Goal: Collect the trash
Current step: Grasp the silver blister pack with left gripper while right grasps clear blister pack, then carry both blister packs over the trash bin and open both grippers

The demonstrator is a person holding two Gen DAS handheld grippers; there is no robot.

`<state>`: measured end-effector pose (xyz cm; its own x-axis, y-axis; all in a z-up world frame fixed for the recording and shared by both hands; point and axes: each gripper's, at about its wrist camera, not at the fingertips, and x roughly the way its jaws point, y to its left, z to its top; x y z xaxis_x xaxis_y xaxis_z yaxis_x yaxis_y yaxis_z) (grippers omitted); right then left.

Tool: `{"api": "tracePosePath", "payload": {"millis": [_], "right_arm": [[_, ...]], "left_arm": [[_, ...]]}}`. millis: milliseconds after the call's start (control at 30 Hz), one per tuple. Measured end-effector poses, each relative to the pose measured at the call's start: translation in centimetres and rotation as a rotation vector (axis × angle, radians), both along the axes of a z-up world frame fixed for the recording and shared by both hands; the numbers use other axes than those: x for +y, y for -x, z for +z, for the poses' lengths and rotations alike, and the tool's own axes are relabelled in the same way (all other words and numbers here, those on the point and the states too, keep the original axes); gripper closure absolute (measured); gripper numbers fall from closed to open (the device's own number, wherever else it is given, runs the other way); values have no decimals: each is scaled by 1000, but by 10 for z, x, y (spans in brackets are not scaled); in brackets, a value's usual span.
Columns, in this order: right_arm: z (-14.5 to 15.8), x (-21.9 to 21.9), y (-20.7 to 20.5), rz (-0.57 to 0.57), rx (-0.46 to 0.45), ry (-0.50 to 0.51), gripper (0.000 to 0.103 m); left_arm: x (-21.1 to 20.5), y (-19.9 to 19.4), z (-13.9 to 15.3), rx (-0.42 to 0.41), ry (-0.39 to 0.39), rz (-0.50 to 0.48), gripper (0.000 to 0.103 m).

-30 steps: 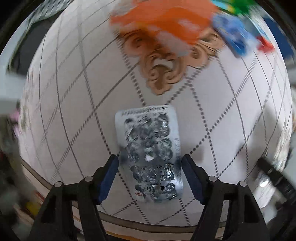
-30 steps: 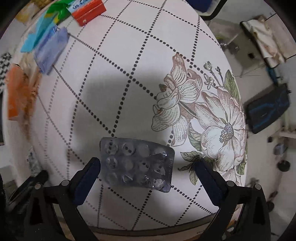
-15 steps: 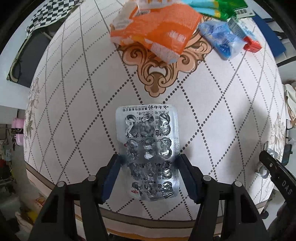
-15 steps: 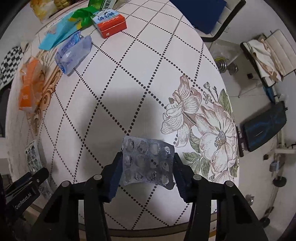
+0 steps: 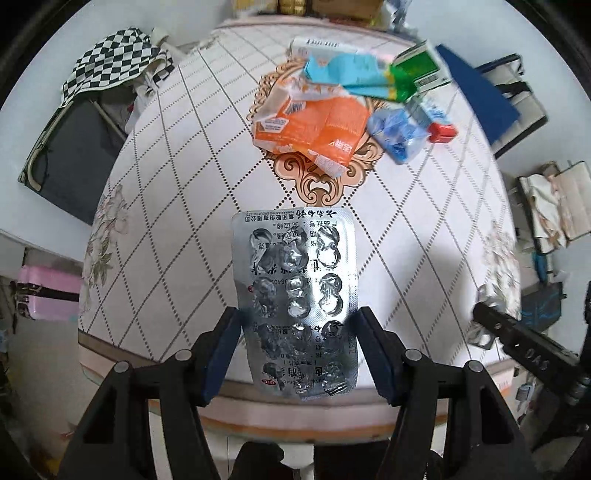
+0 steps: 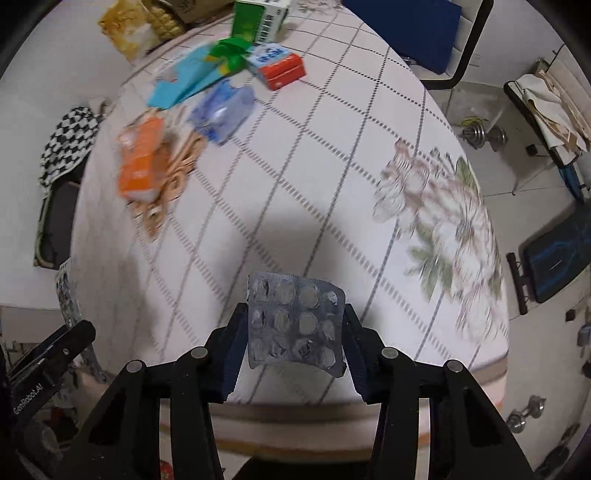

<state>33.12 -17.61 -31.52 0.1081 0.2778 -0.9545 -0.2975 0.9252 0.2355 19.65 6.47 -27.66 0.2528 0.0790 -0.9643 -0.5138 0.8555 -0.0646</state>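
Round bench (image 5: 177,229) draped in a white cloth with dotted diamond lines, tan scrollwork medallion in the middle, faded flower print (image 6: 443,221) toward one edge. Pile of litter at the far side: crumpled orange-and-white foil packet (image 5: 314,129), crinkled blue plastic wrapper (image 5: 397,134), flattened light-blue-and-green carton (image 5: 354,74), small red-and-blue cardboard box (image 6: 279,66), green-and-white box (image 6: 258,18) behind that.

Left tool (image 5: 295,347) clenched on a long silver foil blister sheet (image 5: 295,280), all pockets popped, held clear of the cloth near the bench's front edge. Right tool (image 6: 295,332) clamped on a smaller grey blister sheet (image 6: 295,321), likewise up off the cloth over the near edge; jaws had just been closing, sheet between them.

Around the bench: black-and-white checkered fabric (image 5: 110,62) slung over a dark chair, pink case (image 5: 50,295) on the floor, navy blue chair (image 6: 410,29), pale tiled floor with a chrome dumbbell (image 6: 482,134), black-and-blue mat (image 6: 554,262) lying flat. Right view pretty motion-blurred, so small print unreadable.
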Motion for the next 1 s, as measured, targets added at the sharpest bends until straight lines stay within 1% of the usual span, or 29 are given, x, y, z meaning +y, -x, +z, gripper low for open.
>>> {"api": "tracePosePath", "payload": {"millis": [67, 100, 233, 267, 333, 367, 433, 500, 533, 567, 633, 700, 767, 800, 833, 867, 900, 933, 967, 1000], "right_arm": [[9, 2, 27, -7, -13, -25, 53], [11, 1, 37, -7, -18, -34, 53], [18, -3, 90, -41, -38, -77, 53], [18, -6, 113, -57, -36, -90, 52], [15, -13, 145, -77, -27, -96, 52], [8, -19, 168, -95, -5, -99, 52], [-6, -27, 202, -115, 44, -94, 52], [-25, -35, 233, -119, 95, -76, 52], [-38, -39, 249, -121, 125, -64, 52], [-53, -43, 263, -120, 155, -53, 52], [-84, -48, 282, -128, 200, -41, 52], [-125, -52, 295, -129, 242, -25, 51], [-165, -52, 302, -133, 285, -30, 51], [-190, -51, 304, -133, 298, -26, 51], [-217, -50, 304, -138, 312, -38, 50], [-244, -47, 304, -132, 326, -48, 50], [-264, -44, 303, -127, 328, -47, 49], [-287, -41, 303, -120, 332, -51, 49], [-318, -34, 301, -101, 338, -55, 48], [-341, -29, 299, -88, 338, -53, 47]], "left_arm": [[2, 9, -5, -30, 11, -19, 42], [1, 21, -2, -49, 20, -36, 42], [3, 67, -7, -97, 48, -88, 42], [3, 82, -8, -101, 57, -102, 42], [0, 116, -19, -86, 89, -128, 42], [-1, 127, -24, -74, 102, -130, 42], [-4, 155, -42, -36, 151, -134, 42], [-9, 181, -67, 9, 200, -143, 42], [-12, 191, -80, 32, 214, -149, 42], [-17, 201, -101, 69, 226, -157, 42], [-21, 211, -136, 109, 264, -148, 42], [-24, 215, -185, 150, 296, -131, 42], [-24, 214, -232, 180, 325, -109, 42], [-23, 212, -261, 198, 342, -101, 42], [-22, 210, -284, 206, 369, -97, 41], [-19, 206, -317, 217, 411, -83, 41], [-16, 203, -339, 217, 444, -72, 41], [-12, 200, -366, 202, 501, -60, 41], [-8, 198, -386, 203, 521, -42, 41], [-5, 196, -404, 208, 532, -27, 41]]}}
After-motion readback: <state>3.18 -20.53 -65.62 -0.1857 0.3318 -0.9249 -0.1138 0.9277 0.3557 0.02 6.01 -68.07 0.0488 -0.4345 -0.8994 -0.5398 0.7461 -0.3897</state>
